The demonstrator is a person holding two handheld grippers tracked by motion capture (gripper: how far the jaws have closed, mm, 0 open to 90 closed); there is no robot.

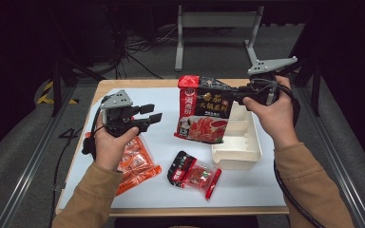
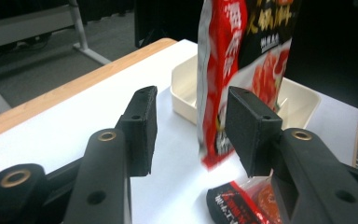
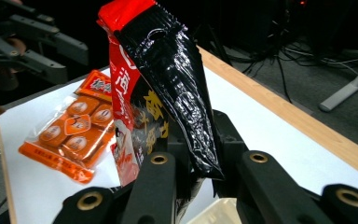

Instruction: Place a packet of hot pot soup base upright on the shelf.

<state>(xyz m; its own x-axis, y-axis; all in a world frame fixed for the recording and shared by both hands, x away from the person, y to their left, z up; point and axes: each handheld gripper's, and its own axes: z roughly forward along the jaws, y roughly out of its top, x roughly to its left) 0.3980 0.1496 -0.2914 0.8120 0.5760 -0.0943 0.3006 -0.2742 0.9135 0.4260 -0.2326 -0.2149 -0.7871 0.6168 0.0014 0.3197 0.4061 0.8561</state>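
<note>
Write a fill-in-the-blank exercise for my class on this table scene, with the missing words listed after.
1. The right claw holds the big pouch above the ____ tray.
2. The left claw is ____, with nothing between its jaws.
3. Under the left hand lies an ____ packet.
Missing words: white; open; orange

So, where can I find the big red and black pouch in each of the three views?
High view: the red and black pouch hangs at centre, gripped by the right gripper.
Left gripper view: upper centre-right, beyond the open jaws.
Right gripper view: centre, pinched between the jaws.
Shared landmark: the cream tray.
</note>
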